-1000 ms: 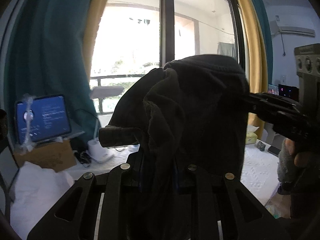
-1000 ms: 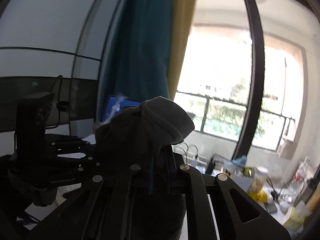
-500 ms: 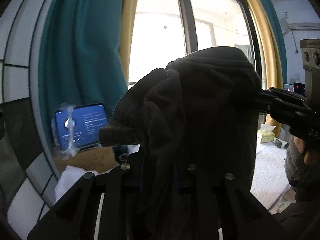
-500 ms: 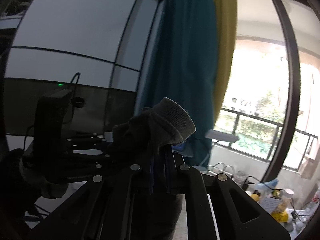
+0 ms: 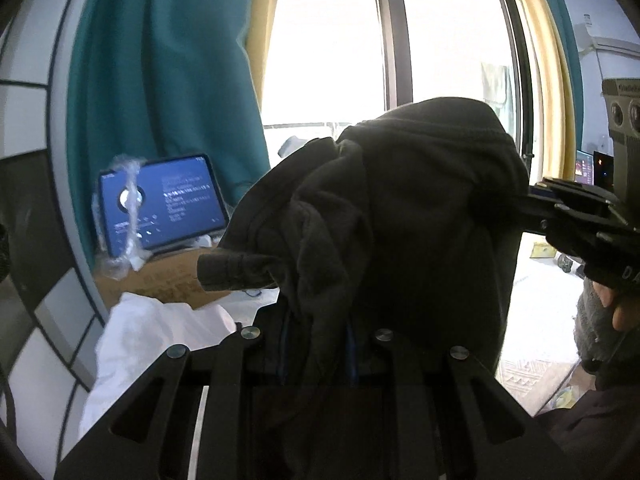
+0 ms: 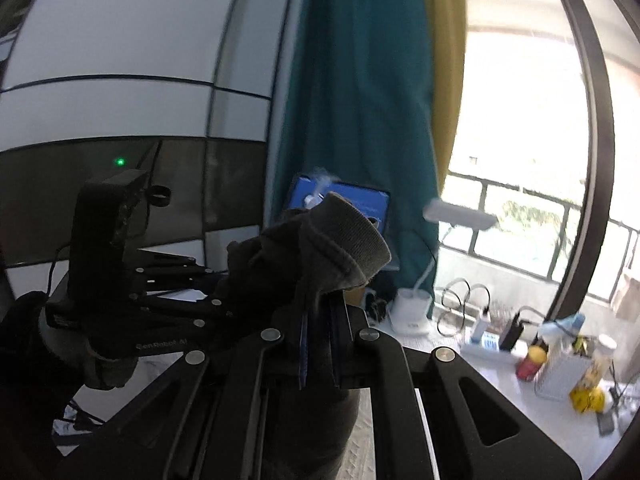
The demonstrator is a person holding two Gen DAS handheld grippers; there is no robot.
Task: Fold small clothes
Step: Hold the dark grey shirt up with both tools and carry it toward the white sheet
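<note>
Slipping looked the likeliest fault: the dark garment (image 5: 404,216) hung bunched in the air between both tools, so an uneven pull could drag a thin pinch of cloth free. The left gripper (image 5: 316,344) was clamped on a thick gather, and the right gripper (image 6: 320,344) was pinched nearly closed on the ribbed edge.

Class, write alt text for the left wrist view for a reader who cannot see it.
A dark garment hangs bunched from the left gripper, with the right gripper pinching its far edge. Behind are a teal curtain, a lit tablet and a bright window.
</note>
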